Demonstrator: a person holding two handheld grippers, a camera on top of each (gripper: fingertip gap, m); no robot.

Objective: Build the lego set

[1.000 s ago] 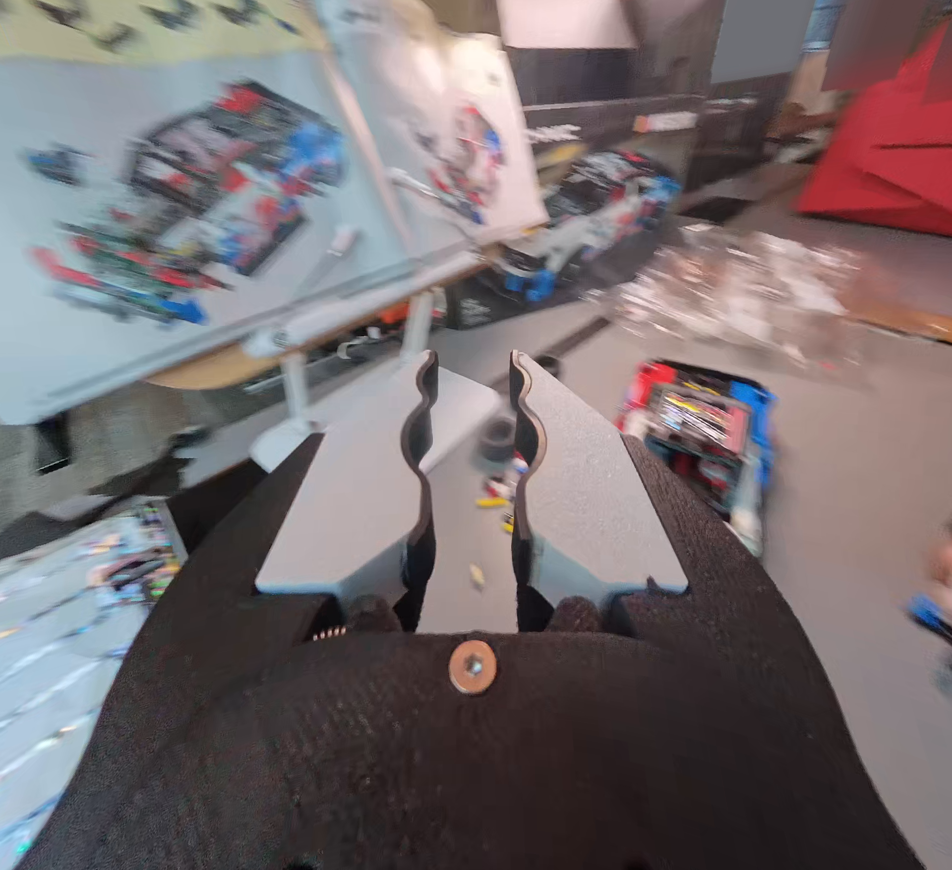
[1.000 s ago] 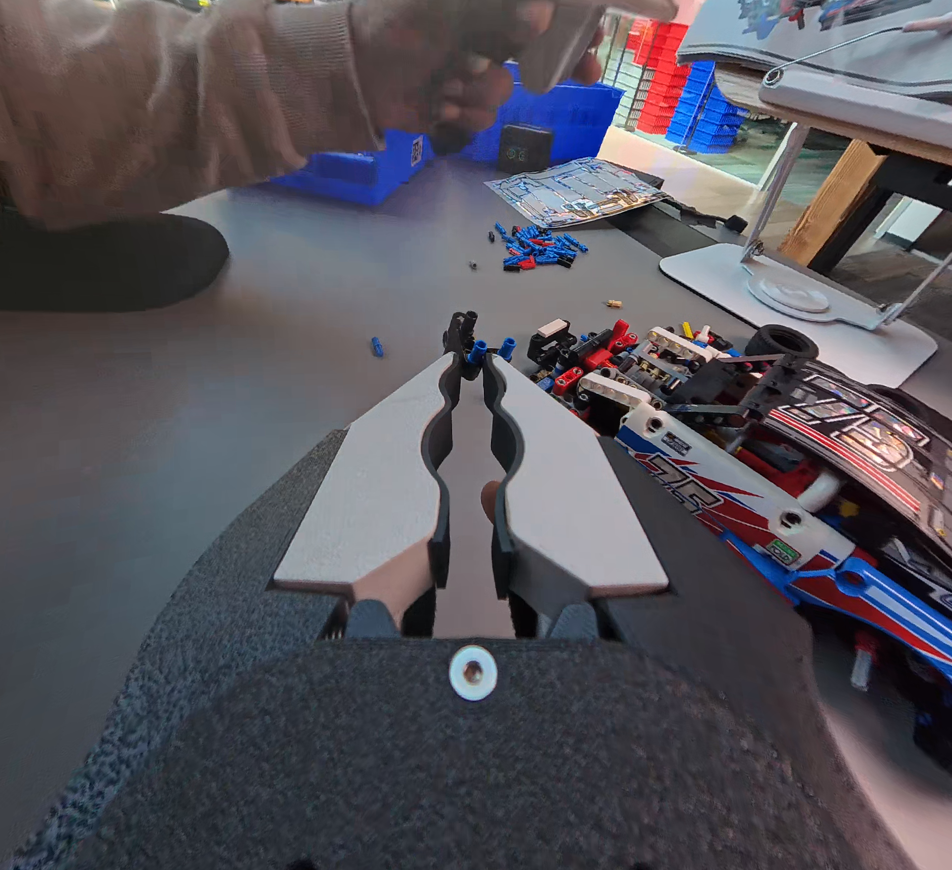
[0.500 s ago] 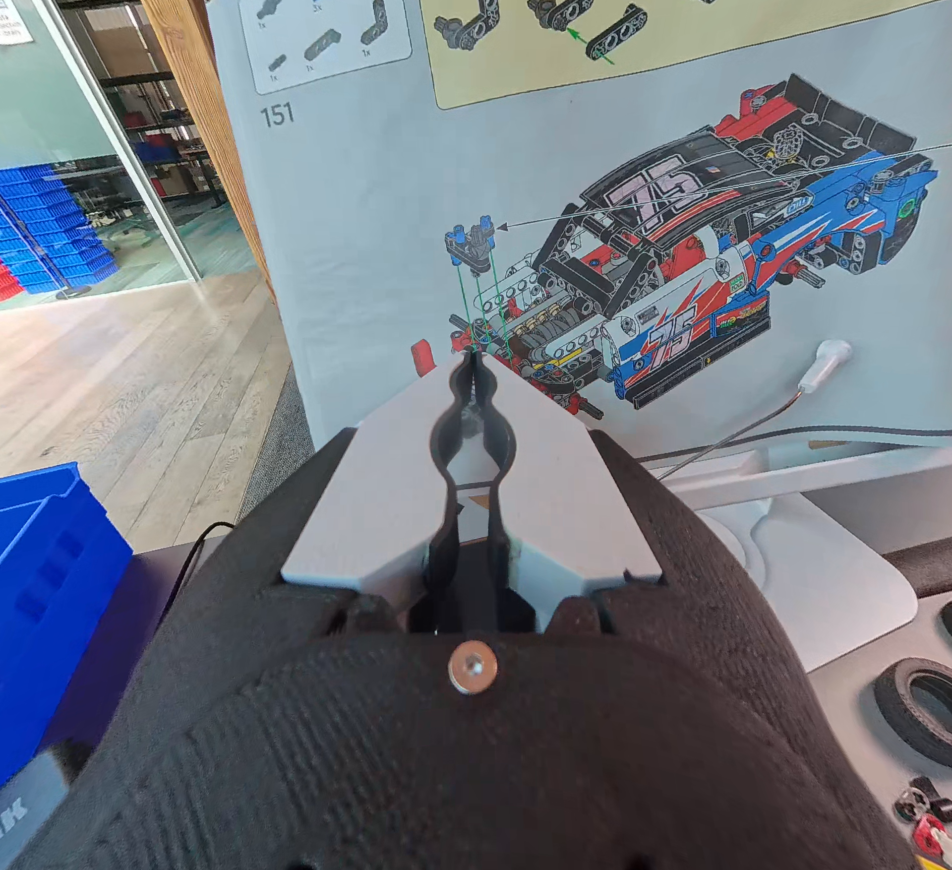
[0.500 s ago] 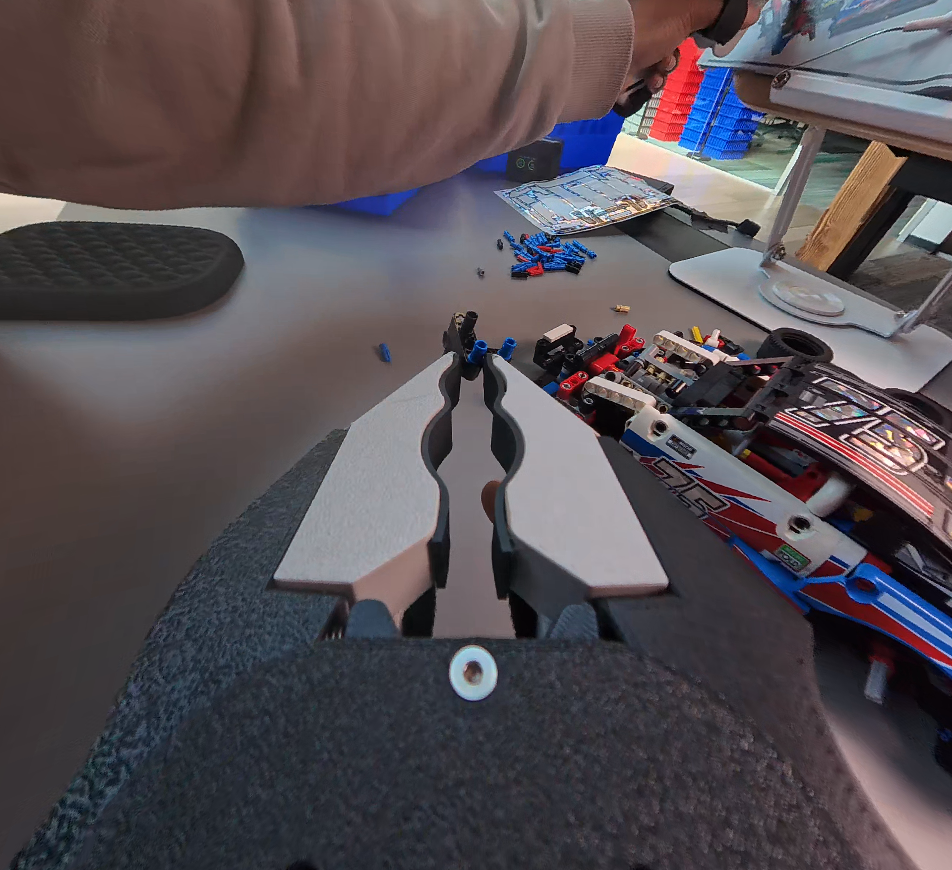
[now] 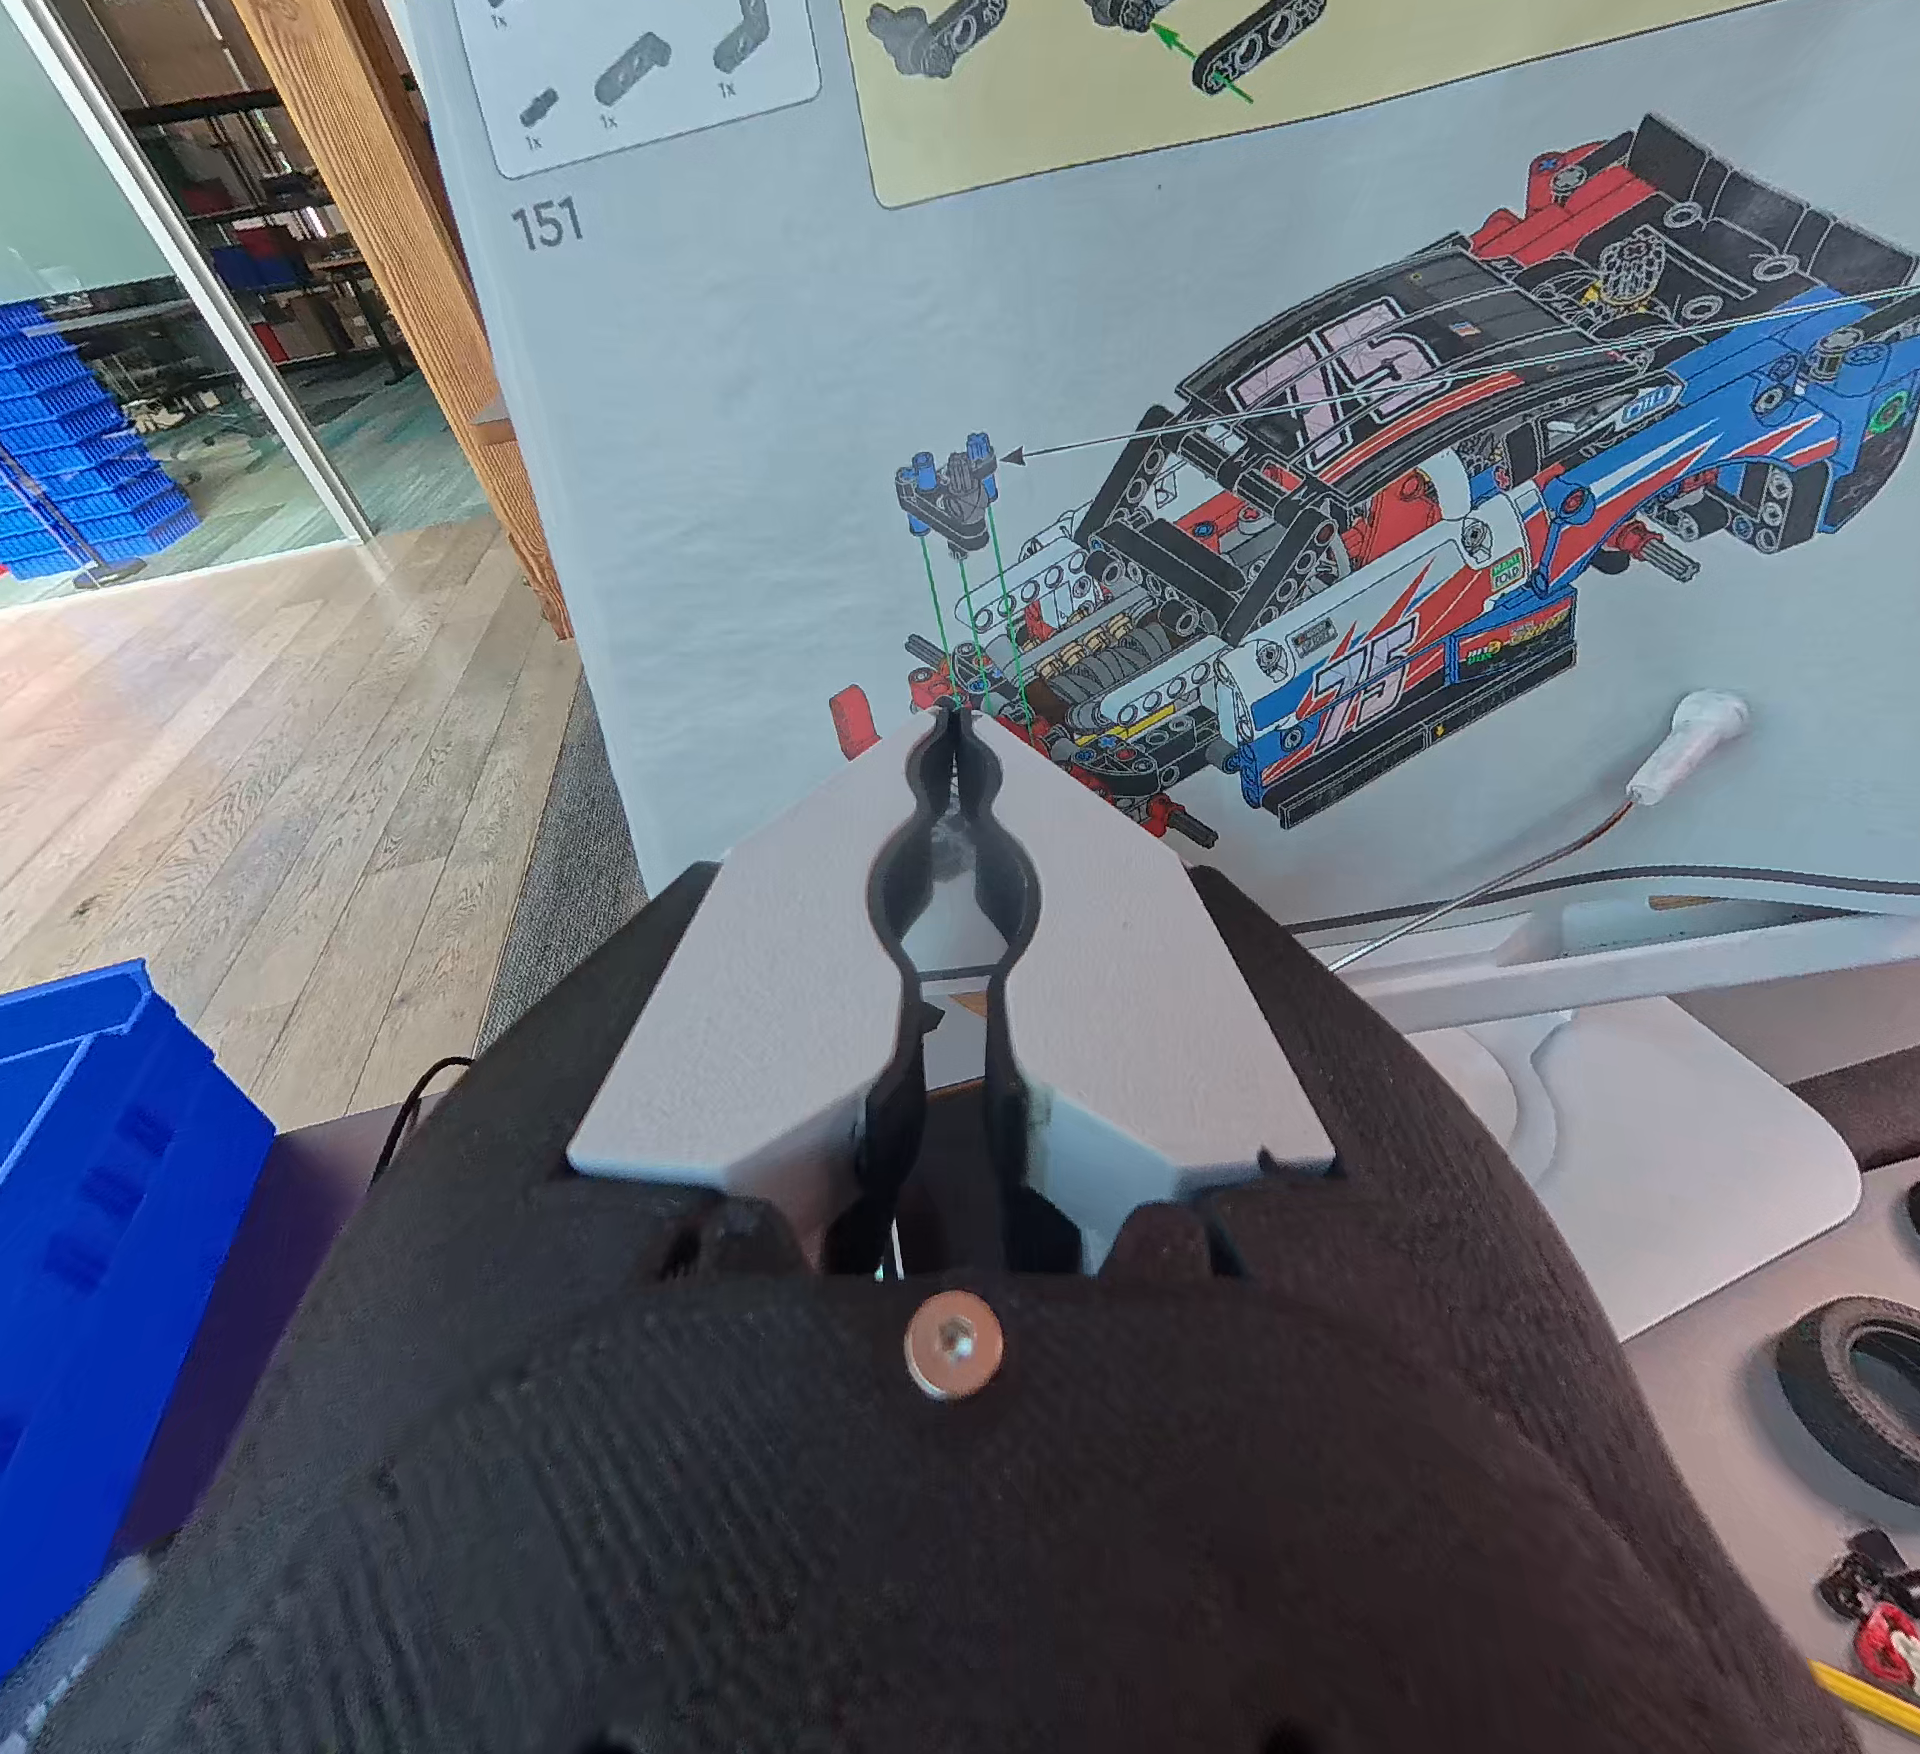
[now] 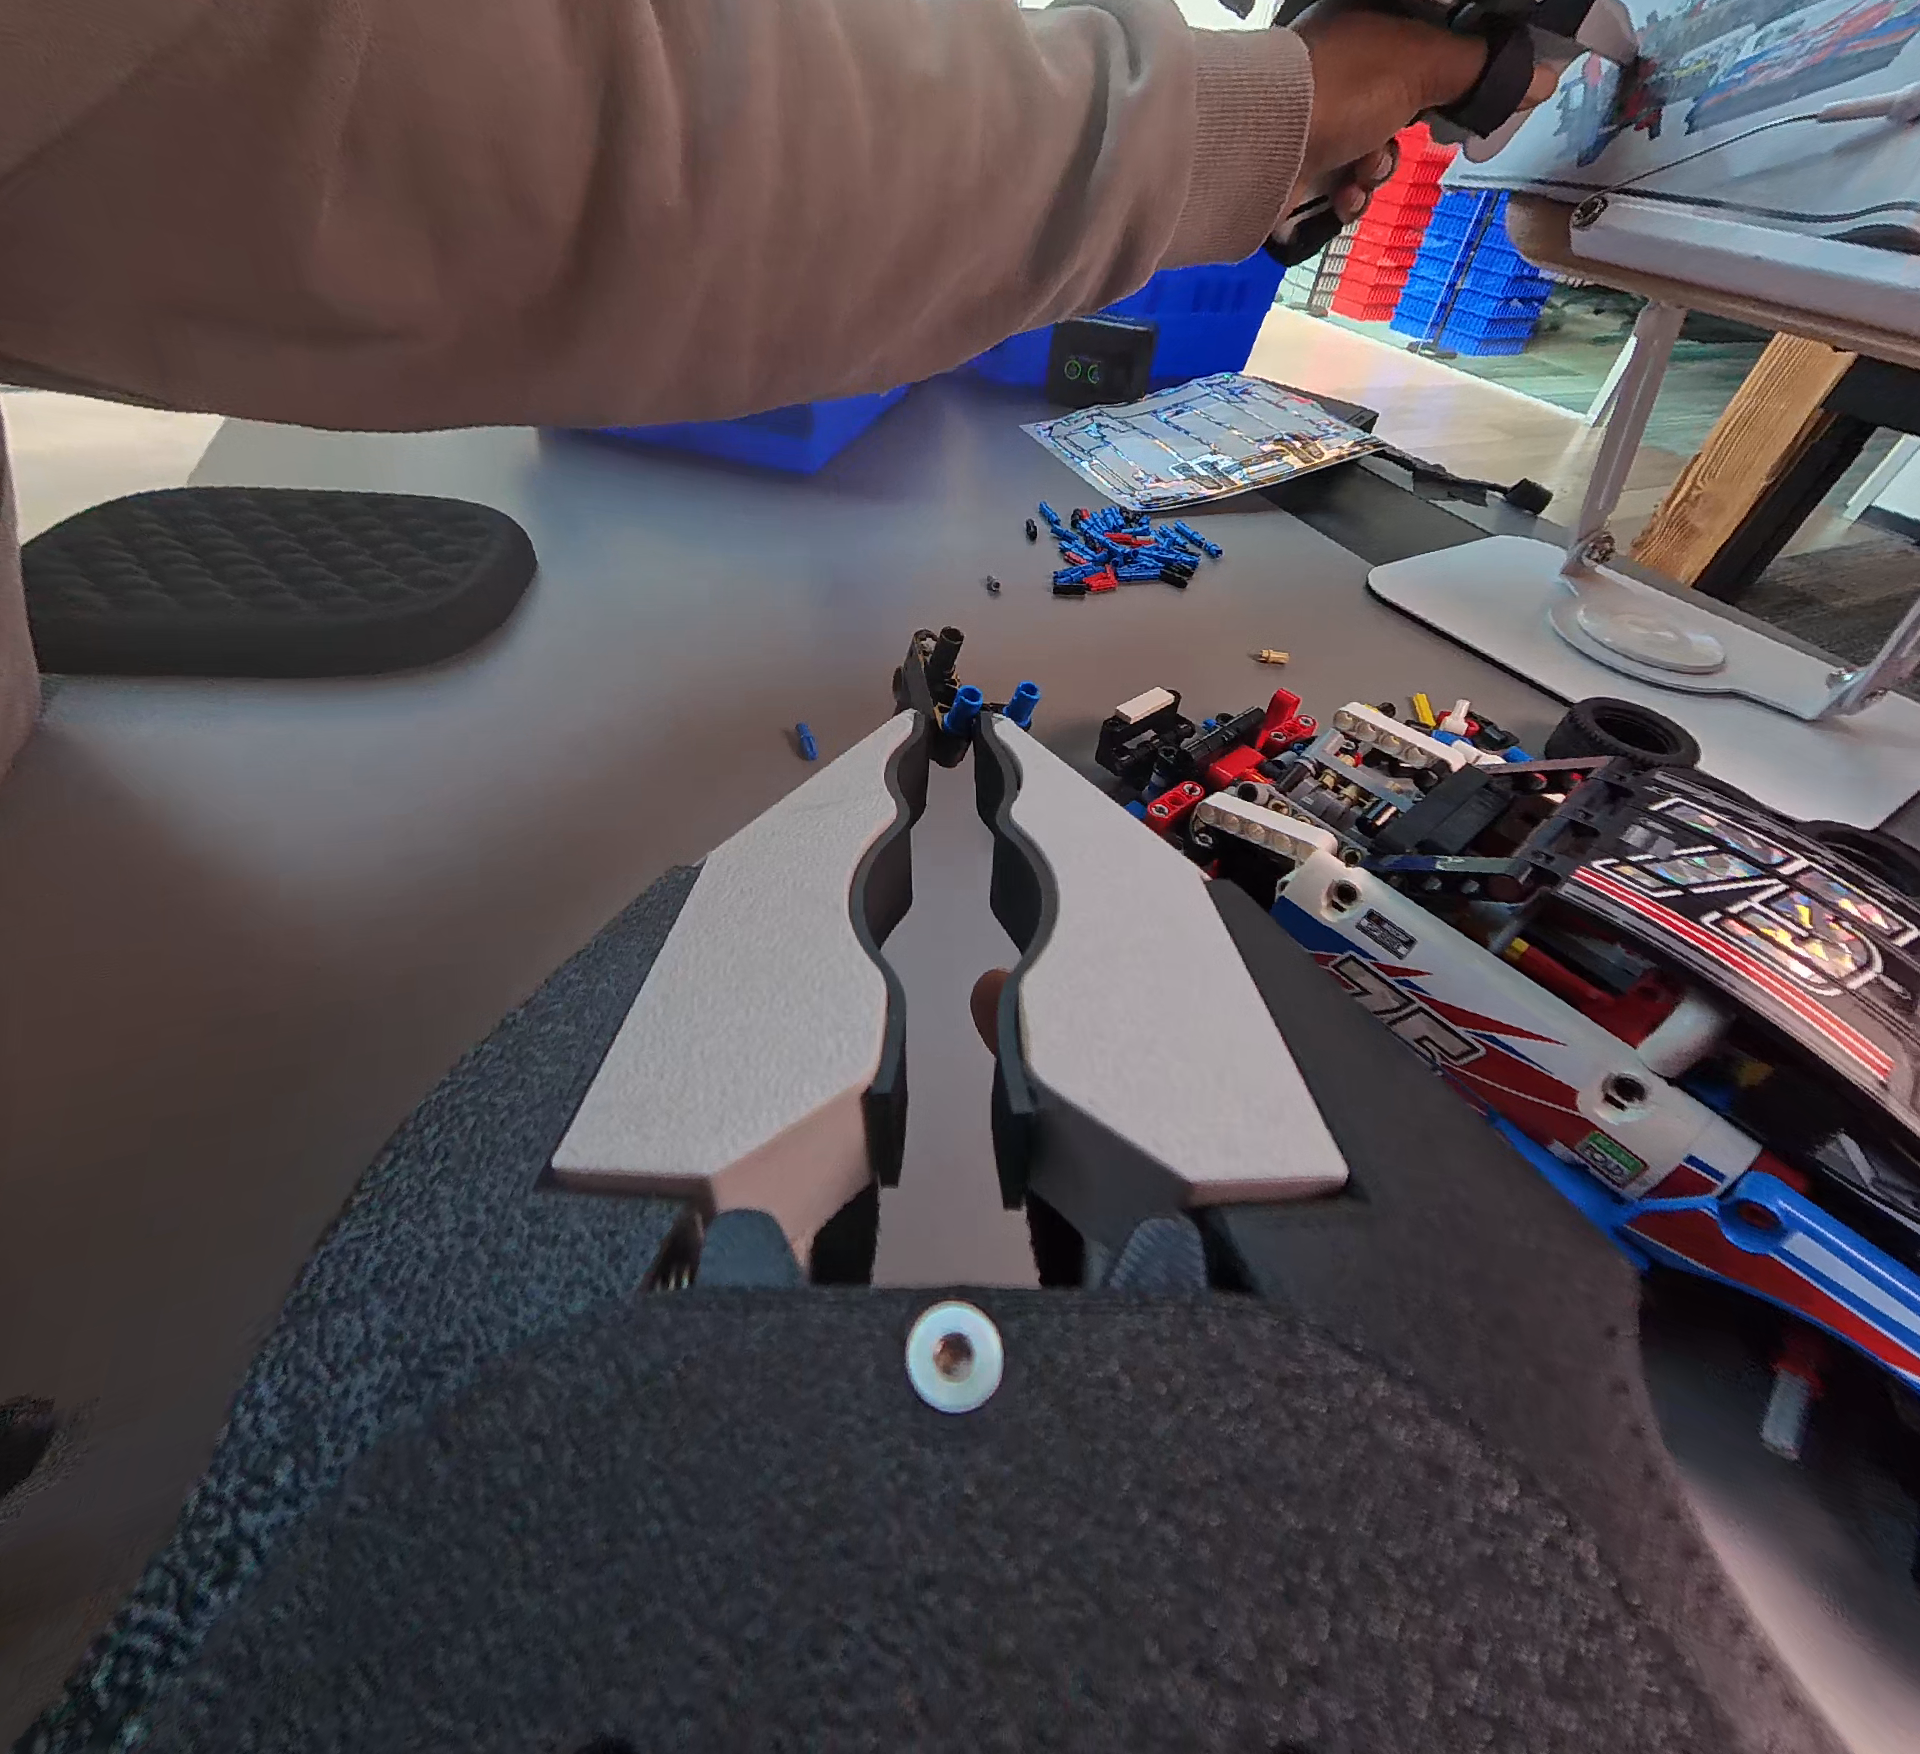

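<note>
**— Why is your left gripper [image 5: 954, 717] up at the instruction page [image 5: 790, 416] and not on the table?**

I hold it there as a pointer, I'd say. Its tips are pinched together on nothing, at the centre of the left wrist view, right against the printed car's nose, under the small drawn sub-assembly. In the right wrist view the same gripper shows at upper right, on the page's edge.

**— And the right gripper [image 6: 951, 736]?**

Its tips are clamped on the small black piece with blue pins [image 6: 948, 688], centre frame, just above the grey table [image 6: 416, 769]. I judge that is the very part the page shows, kept ready beside the open front end of the lego car [image 6: 1455, 873], at right of the frame.

**— What can't you make out?**

Whether the piece rests on the table or hangs just clear; the fingers hide its lower half. The car's rear runs off the right edge. My sleeve [image 6: 520, 125] covers the upper left, hiding most of the blue bin [image 6: 748, 442]. The loose pile of pins [image 6: 1122, 551] is too small to sort. I can't tell if the left tips actually touch the paper.
</note>
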